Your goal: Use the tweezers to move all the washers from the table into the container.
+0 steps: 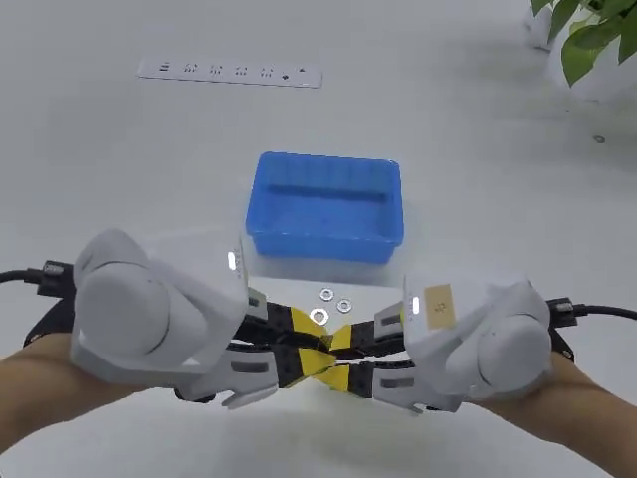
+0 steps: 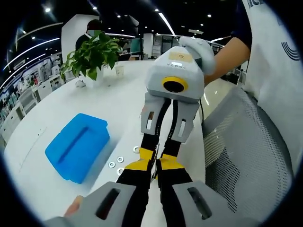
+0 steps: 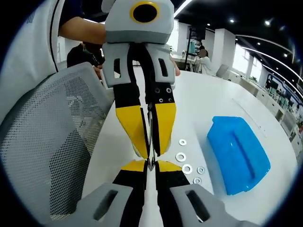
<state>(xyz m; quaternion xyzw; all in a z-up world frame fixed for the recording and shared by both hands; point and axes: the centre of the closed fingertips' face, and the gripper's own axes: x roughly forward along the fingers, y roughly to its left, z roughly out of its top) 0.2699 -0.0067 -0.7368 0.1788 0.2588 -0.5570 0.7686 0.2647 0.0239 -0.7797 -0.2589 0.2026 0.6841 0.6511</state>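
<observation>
My two grippers meet tip to tip over the white table (image 1: 478,179), the left gripper (image 1: 317,351) coming from the left and the right gripper (image 1: 330,357) from the right. Both are shut on thin metal tweezers (image 3: 150,127), which run between the left gripper's (image 3: 150,150) yellow jaws down into the right gripper's (image 3: 151,166) jaws. Several small steel washers (image 1: 326,295) lie just beyond the tips. They also appear as washers (image 3: 181,156) and washers (image 2: 120,159). The blue container (image 1: 325,204) stands behind them.
A white power strip (image 1: 231,72) lies at the far left of the table, and a potted plant (image 1: 587,35) stands at the far right. A mesh office chair (image 3: 52,142) and a person's torso are close to the table's near edge.
</observation>
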